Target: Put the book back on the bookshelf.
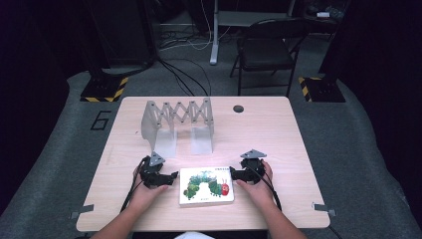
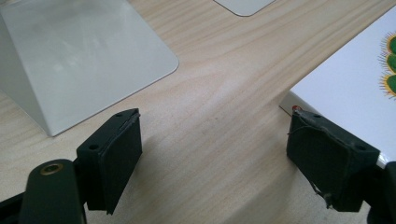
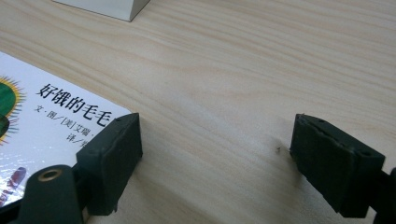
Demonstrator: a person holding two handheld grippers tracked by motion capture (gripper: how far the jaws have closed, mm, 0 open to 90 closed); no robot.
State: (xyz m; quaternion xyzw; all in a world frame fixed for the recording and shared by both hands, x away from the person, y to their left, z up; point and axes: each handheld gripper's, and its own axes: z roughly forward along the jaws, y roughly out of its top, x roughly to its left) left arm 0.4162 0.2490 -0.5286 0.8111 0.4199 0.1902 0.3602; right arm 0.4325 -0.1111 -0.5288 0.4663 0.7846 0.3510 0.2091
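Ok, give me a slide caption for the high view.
Two open grippers, left gripper and right gripper, flank a picture book before an expandable rack.

book (image 1: pixel 206 186) | white cover, green caterpillar | flat, closed | table's (image 1: pixel 278 129) near edge, centre

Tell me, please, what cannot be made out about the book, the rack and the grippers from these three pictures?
- Book: its small cover text is too small in the high view; the right gripper view's left edge cuts off the title.
- Metal rack: both gripper views show cropped corners.
- Left gripper, right gripper: jaw gaps too small in the high view.
- Book's underside: hidden against the table.
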